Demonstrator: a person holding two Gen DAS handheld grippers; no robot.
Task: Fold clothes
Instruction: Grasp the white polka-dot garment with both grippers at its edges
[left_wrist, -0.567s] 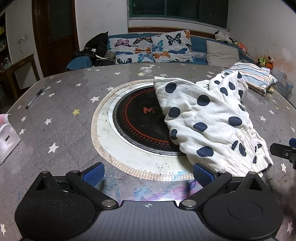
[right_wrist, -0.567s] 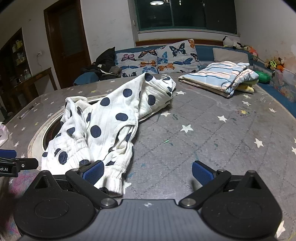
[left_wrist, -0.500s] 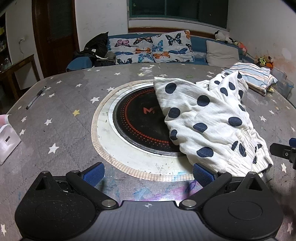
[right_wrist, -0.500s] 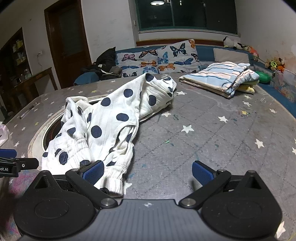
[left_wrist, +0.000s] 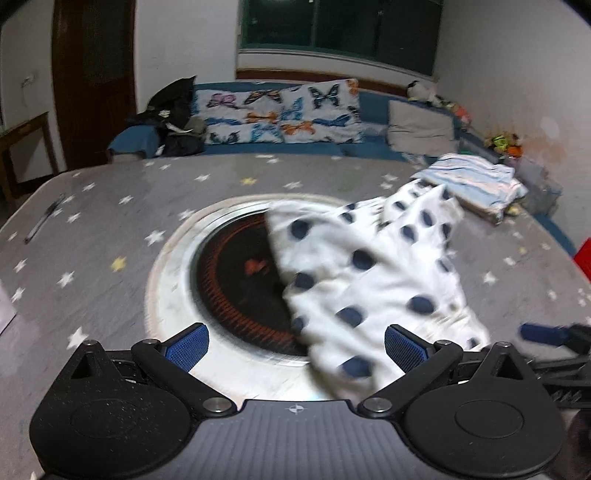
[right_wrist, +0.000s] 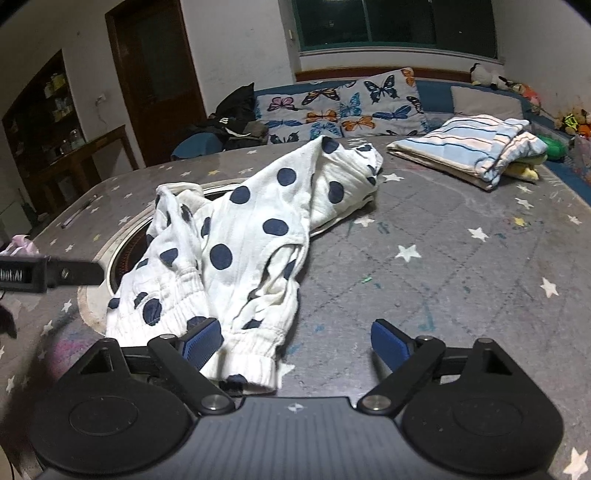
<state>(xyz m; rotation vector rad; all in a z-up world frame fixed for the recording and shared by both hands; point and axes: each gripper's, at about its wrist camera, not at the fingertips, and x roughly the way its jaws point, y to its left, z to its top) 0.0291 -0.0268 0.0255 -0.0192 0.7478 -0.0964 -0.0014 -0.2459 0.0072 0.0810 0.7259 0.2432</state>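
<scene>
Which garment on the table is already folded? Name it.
The blue-striped garment at the far right, a flat stacked bundle. The polka-dot garment lies crumpled and spread by the open grippers.

Both grippers were spread wide, nothing pinched in either. The left gripper (left_wrist: 295, 347) sat low and level, blue pads (left_wrist: 186, 349) far apart, and its view was blurry. The right gripper (right_wrist: 295, 341) was just as wide, pads (right_wrist: 389, 341) well apart and sharp. Each showed up at the side of the other's view, so they were side by side.
</scene>
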